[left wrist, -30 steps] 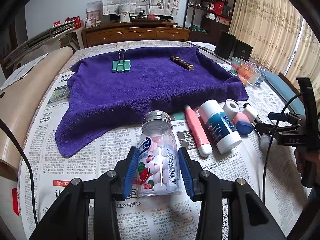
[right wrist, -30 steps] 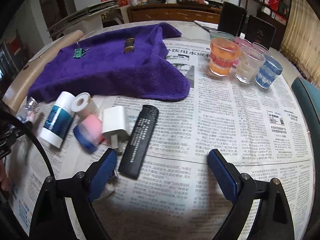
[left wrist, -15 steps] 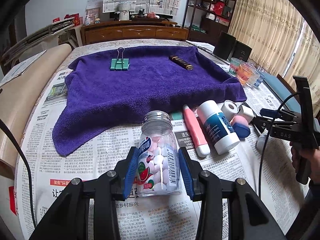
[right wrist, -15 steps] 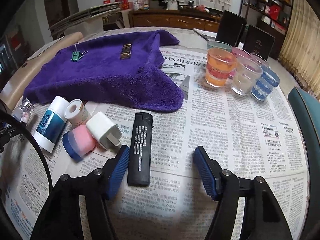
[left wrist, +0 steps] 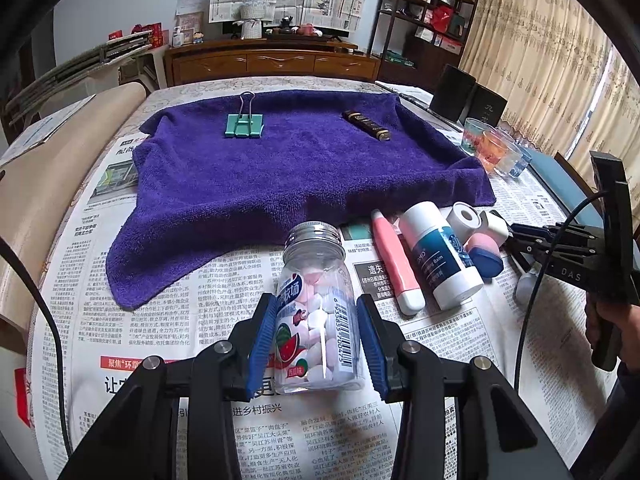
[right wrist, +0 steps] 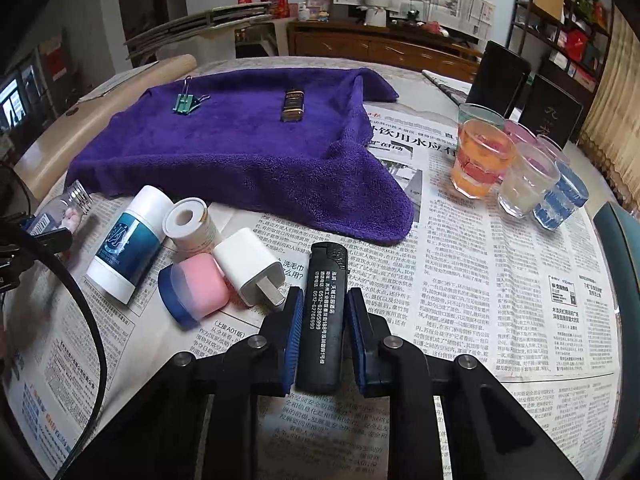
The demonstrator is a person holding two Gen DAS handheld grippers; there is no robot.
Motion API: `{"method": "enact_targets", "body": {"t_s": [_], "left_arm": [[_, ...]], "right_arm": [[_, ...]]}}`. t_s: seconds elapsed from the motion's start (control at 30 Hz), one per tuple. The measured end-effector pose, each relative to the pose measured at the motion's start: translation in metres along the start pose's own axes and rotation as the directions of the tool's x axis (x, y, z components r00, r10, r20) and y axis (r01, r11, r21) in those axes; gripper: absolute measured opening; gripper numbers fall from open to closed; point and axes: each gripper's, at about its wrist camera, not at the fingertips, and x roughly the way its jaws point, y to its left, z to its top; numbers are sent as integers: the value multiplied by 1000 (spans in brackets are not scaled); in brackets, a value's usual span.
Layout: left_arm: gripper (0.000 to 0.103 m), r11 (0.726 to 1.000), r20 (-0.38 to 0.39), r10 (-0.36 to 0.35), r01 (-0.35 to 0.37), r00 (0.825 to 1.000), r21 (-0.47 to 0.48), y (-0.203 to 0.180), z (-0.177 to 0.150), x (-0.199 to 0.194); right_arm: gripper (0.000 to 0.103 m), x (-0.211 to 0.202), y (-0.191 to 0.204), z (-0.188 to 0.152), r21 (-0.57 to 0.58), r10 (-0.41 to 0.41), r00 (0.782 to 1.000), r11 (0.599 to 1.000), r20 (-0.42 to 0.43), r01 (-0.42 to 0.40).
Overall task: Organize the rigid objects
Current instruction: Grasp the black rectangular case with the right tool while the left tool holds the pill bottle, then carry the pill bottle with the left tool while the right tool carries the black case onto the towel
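Now black lighter (right wrist: 322, 312) between right fingers (right wrist: 294, 336), seemingly pinched.

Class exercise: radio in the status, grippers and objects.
Left gripper shut on candy jar. Right gripper shut on black lighter. Charger plug crowds the lighter.

Pretty clearly someone's living room at home: long wooden sideboard (left wrist: 272, 62) along the back wall with knick-knacks on top, an open shelf unit (left wrist: 430, 12) stuffed with boxes, patterned beige curtains (left wrist: 552, 60), and a newspaper-covered counter (right wrist: 480, 260).
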Motion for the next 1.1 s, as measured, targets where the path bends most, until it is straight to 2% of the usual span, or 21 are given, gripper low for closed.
{"method": "enact_targets", "body": {"t_s": [0.43,0.6,0.9,1.1], "left_arm": [[39,1000,43,4,-3,999,-16,2,17,-25],[39,1000,60,0,2,998,-25,3,33,-39],[39,1000,99,21,-20,995,-8,12,76,-51],[39,999,97,49,-49,994,-2,26,109,-35]], "right_arm": [[22,-29,-1,4,22,41,998,999,38,-42],[22,-36,-3,14,44,64,997,997,46,-66],[22,-44,4,69,15,107,990,994,90,-109],[22,-25,7,112,14,139,986,990,92,-140]]}}
